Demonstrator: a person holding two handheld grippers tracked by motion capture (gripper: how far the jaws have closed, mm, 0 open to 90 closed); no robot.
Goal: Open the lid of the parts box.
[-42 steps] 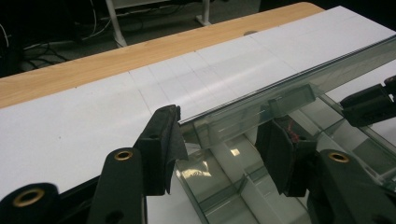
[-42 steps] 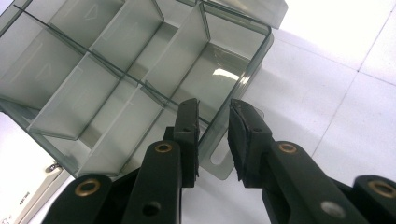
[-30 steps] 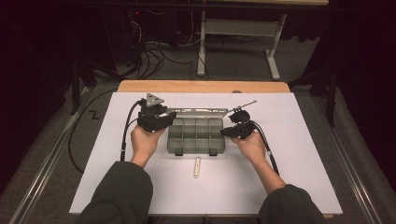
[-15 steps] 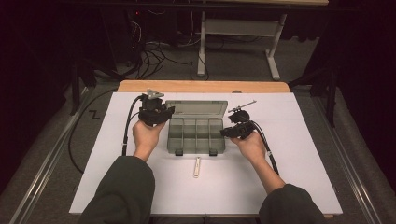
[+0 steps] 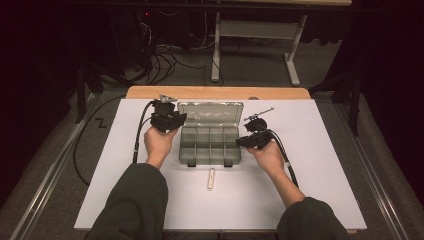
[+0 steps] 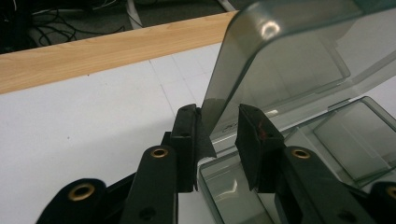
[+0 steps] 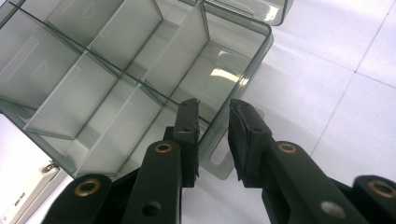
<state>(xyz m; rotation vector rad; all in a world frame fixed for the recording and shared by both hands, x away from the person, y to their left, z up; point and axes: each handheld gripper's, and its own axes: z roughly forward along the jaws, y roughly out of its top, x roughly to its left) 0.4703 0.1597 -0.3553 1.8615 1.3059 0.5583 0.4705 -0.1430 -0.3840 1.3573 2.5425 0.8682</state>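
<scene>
A clear grey box (image 5: 210, 145) sits at the centre of the high view on the white surface (image 5: 325, 180), its lid (image 5: 211, 111) standing open at the far edge and its compartments showing. A small white strip (image 5: 212, 179) lies just below the box, apart from it.

The left gripper (image 5: 176, 120) is at the upper left corner of the box, held in the left hand (image 5: 160, 142). In the left gripper view its fingers (image 6: 187, 135) straddle the side edge of the raised lid (image 6: 280, 60): the left one lies against the lid's edge, while the right one (image 6: 250, 135) stands a little off it. The jaws have just been closing, with the lid between them, and the gap is now narrow.

The right gripper (image 5: 240, 142) is at the box's right side, held in the right hand (image 5: 270, 157). In the right gripper view its fingers (image 7: 187, 126) stand on either side of the box's side wall (image 7: 243, 112), at a narrow gap. Whether they press on the wall I cannot tell. The dividers and empty compartments fill the upper left of that view, and the white strip (image 7: 28, 198) shows at the lower left corner.

A wooden edge (image 5: 215, 93) runs along the far side of the surface.
</scene>
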